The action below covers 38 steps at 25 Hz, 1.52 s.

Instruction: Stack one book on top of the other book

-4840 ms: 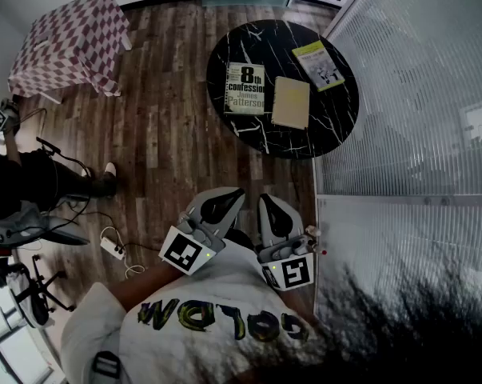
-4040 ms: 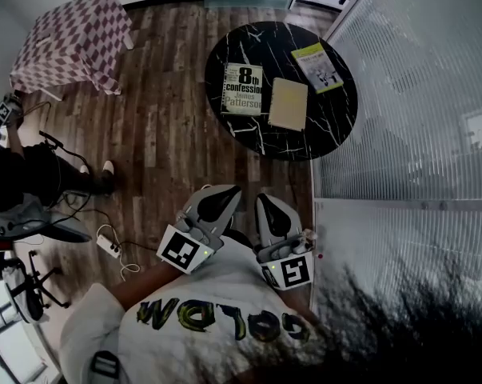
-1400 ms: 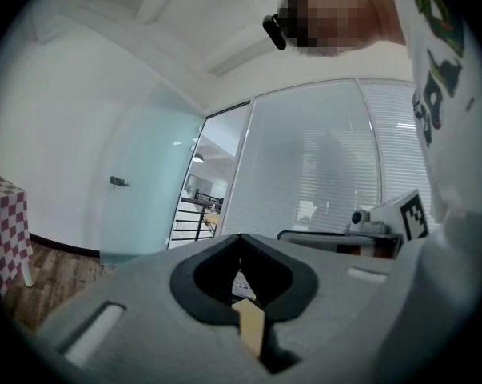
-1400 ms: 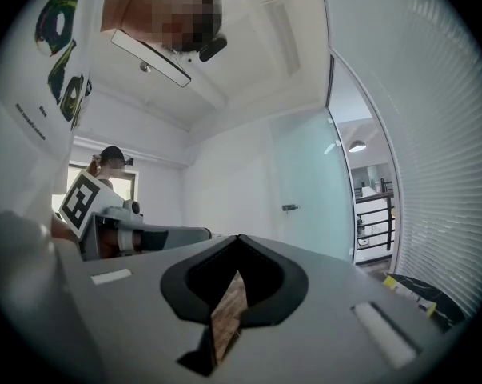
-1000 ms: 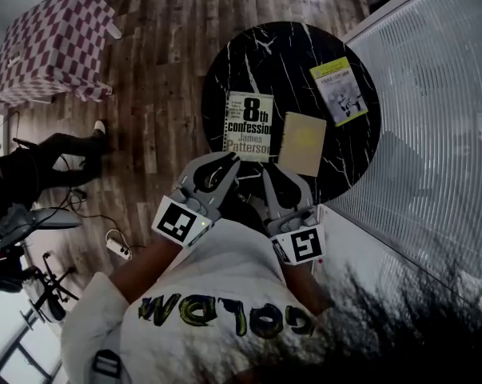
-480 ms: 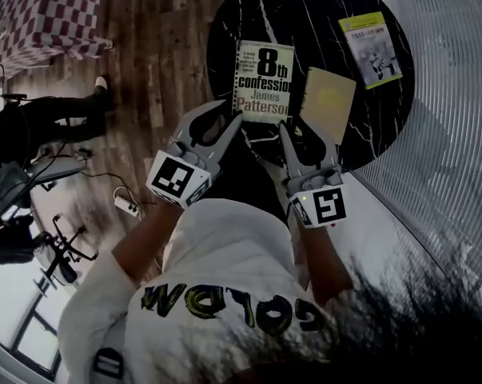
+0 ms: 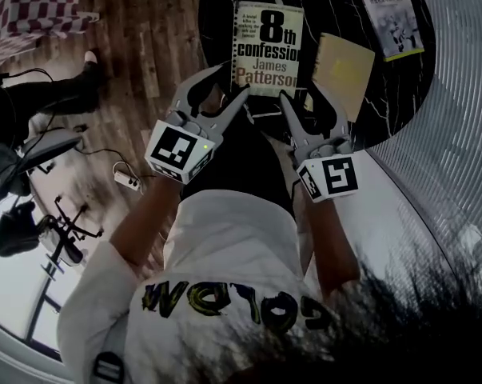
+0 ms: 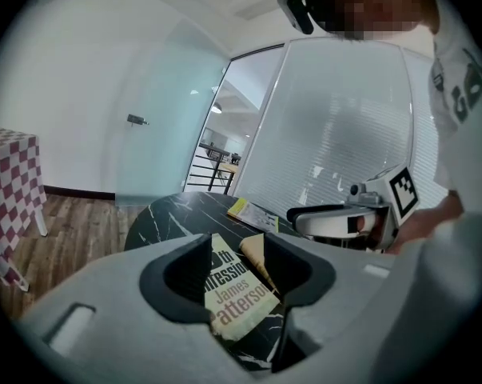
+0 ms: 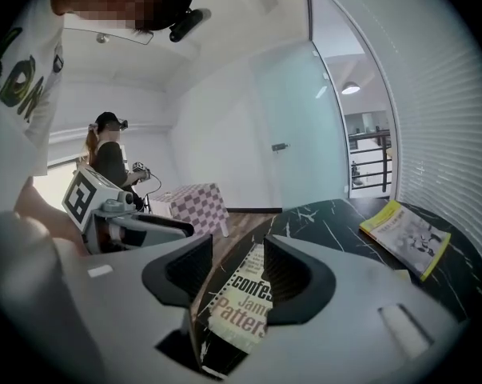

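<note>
Three books lie on the round black marble table (image 7: 225,6): a white "8th confession" paperback (image 7: 268,46), a plain tan book (image 7: 342,69) just right of it, and a yellow-green book (image 7: 388,18) further right. My left gripper (image 7: 222,89) hovers at the paperback's near left corner, jaws opening with nothing between them. My right gripper (image 7: 302,94) hovers at the near edge between paperback and tan book, jaws also opening and empty. Through the left gripper (image 8: 237,254) I see the paperback (image 8: 237,294) beyond the gap; the right gripper (image 9: 237,266) shows it (image 9: 244,302) too.
A ribbed glass partition (image 7: 456,134) runs along the right of the table. A checkered-cloth table (image 9: 197,202) stands across the wood floor, with a person (image 9: 109,158) beyond it. Cables and a power strip (image 7: 129,180) lie on the floor at left.
Both grippers came down and forward to the table's near edge, by the paperback. Their jaws, shut a second ago, now stand apart.
</note>
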Motion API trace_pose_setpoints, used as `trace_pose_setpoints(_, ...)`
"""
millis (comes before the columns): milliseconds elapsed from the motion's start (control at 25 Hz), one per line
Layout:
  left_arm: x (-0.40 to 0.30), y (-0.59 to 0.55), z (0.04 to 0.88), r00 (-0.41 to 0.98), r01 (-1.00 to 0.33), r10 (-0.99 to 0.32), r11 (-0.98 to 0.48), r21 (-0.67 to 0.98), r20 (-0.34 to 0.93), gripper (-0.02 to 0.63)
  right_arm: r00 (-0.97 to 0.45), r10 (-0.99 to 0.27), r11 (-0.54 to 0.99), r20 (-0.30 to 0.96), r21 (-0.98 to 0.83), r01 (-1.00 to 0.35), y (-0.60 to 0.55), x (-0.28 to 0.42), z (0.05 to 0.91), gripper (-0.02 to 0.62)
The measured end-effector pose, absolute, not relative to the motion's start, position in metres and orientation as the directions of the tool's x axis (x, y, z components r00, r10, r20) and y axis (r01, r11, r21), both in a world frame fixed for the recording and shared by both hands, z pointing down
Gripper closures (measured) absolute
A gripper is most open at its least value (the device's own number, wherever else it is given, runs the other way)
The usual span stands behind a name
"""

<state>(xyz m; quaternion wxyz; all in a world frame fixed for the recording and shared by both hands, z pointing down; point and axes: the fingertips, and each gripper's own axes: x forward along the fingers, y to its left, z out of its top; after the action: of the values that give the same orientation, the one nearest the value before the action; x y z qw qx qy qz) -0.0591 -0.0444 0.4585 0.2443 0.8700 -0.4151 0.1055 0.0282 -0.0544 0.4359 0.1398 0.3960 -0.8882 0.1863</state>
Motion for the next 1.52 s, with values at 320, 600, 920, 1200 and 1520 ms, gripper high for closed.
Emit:
trace_pose_setpoints(320, -0.06, -0.046, 0.516, 0.624, -0.781, -0.632, -0.49, 0.388, 0.459, 0.364, -0.621, -0.61, 0.582, 0.492, -0.254, -0.772, -0.064, 0.035, 0.495, 0.302)
trace_pose_setpoints(600, -0.062, -0.046, 0.57, 0.602, -0.799, -0.589, -0.443, 0.407, 0.54, 0.29, -0.579, -0.574, 0.531, 0.578, -0.276, -0.801, -0.069, 0.045, 0.546, 0.241)
trace_pose_setpoints(920, -0.062, -0.048, 0.611, 0.597, -0.802, -0.546, -0.405, 0.438, 0.588, 0.256, -0.582, -0.52, 0.484, 0.625, -0.346, -0.804, -0.071, 0.045, 0.587, 0.198)
trace_pose_setpoints(1200, -0.06, -0.05, 0.633, 0.605, -0.796, -0.51, -0.391, 0.462, 0.612, 0.232, -0.573, -0.471, 0.449, 0.671, -0.377, -0.81, -0.069, 0.046, 0.613, 0.179)
trace_pose_setpoints(1520, -0.048, -0.051, 0.646, 0.63, -0.776, -0.462, -0.407, 0.482, 0.624, 0.222, -0.523, -0.402, 0.46, 0.751, -0.328, -0.825, -0.068, 0.041, 0.628, 0.182)
